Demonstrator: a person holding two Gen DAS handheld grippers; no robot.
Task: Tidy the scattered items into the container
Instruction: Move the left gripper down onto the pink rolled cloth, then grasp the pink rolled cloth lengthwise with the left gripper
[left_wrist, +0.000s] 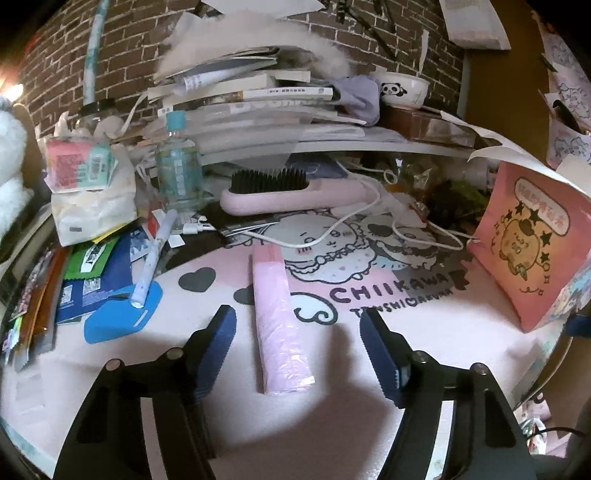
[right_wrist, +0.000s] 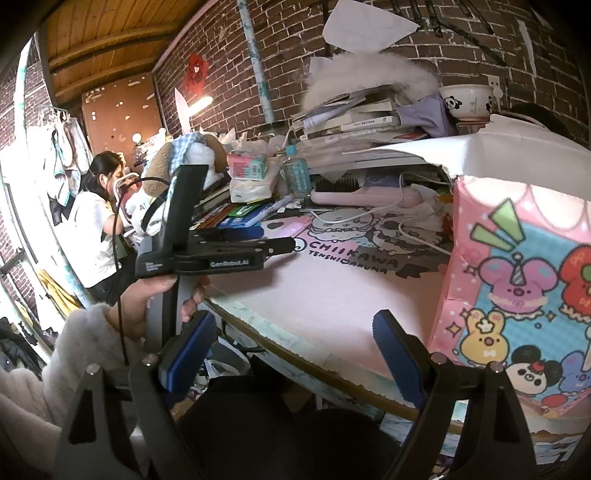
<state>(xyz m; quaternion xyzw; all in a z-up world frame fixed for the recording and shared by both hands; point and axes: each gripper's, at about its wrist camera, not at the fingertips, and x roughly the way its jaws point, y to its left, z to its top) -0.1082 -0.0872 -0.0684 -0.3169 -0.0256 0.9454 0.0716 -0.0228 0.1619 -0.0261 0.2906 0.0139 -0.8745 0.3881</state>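
A long pink plastic-wrapped pack (left_wrist: 279, 317) lies on the pink desk mat (left_wrist: 424, 332). My left gripper (left_wrist: 297, 325) is open, its blue pads on either side of the pack's near half, not touching it. A pink cartoon paper bag (left_wrist: 528, 243) stands open at the mat's right edge; in the right wrist view the bag (right_wrist: 517, 288) fills the right side. My right gripper (right_wrist: 295, 339) is open and empty, off the desk's front edge beside the bag. The left gripper (right_wrist: 221, 251) shows there from the side above the mat.
A white pen (left_wrist: 153, 258), blue card (left_wrist: 122, 314) and packets (left_wrist: 96, 266) lie at the left. A pink hairbrush (left_wrist: 288, 192) with white cable, a water bottle (left_wrist: 179, 166), tissue packs (left_wrist: 88, 184) and stacked books (left_wrist: 251, 99) crowd the back. A person (right_wrist: 98, 218) sits far left.
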